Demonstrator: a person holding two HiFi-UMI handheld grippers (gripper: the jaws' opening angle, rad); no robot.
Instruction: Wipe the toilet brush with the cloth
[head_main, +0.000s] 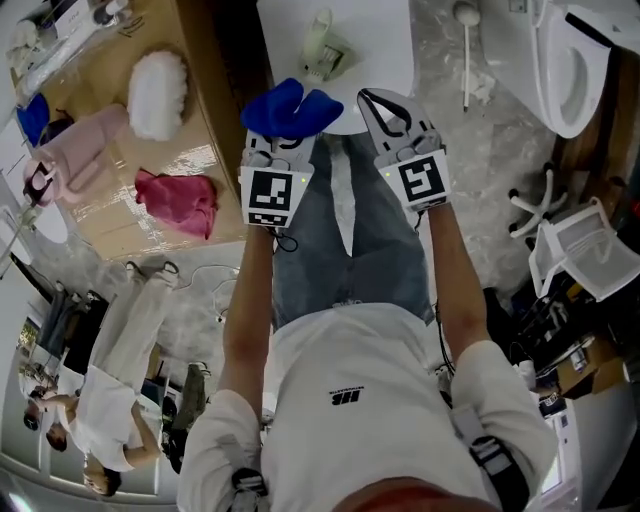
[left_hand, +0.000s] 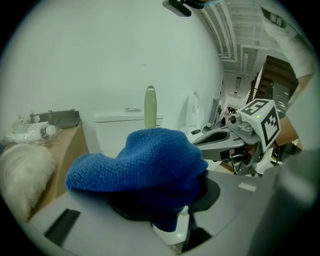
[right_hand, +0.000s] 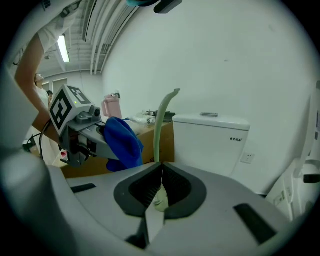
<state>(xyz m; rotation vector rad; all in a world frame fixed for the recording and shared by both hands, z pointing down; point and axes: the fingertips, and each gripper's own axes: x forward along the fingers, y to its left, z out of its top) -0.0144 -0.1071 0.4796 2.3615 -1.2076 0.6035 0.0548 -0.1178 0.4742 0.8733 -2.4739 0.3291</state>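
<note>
The blue cloth (head_main: 290, 108) is bunched in my left gripper (head_main: 283, 135), whose jaws are shut on it; in the left gripper view the blue cloth (left_hand: 142, 165) hides the jaw tips. The pale green toilet brush (head_main: 322, 50) stands in its holder on a white surface just ahead of both grippers. Its handle (left_hand: 150, 106) rises beyond the cloth, and the same handle (right_hand: 161, 125) shows past my right gripper (right_hand: 160, 175). My right gripper (head_main: 380, 105) is shut and holds nothing, level with the left one and to its right.
A white toilet (head_main: 565, 60) stands at the far right, its tank (right_hand: 212, 137) behind the brush. A wooden cabinet (head_main: 190, 140) at left carries a white fluffy pad (head_main: 157, 92) and a pink cloth (head_main: 178, 200). A long white tool (head_main: 467, 45) lies on the floor. White chair (head_main: 585, 245) at right.
</note>
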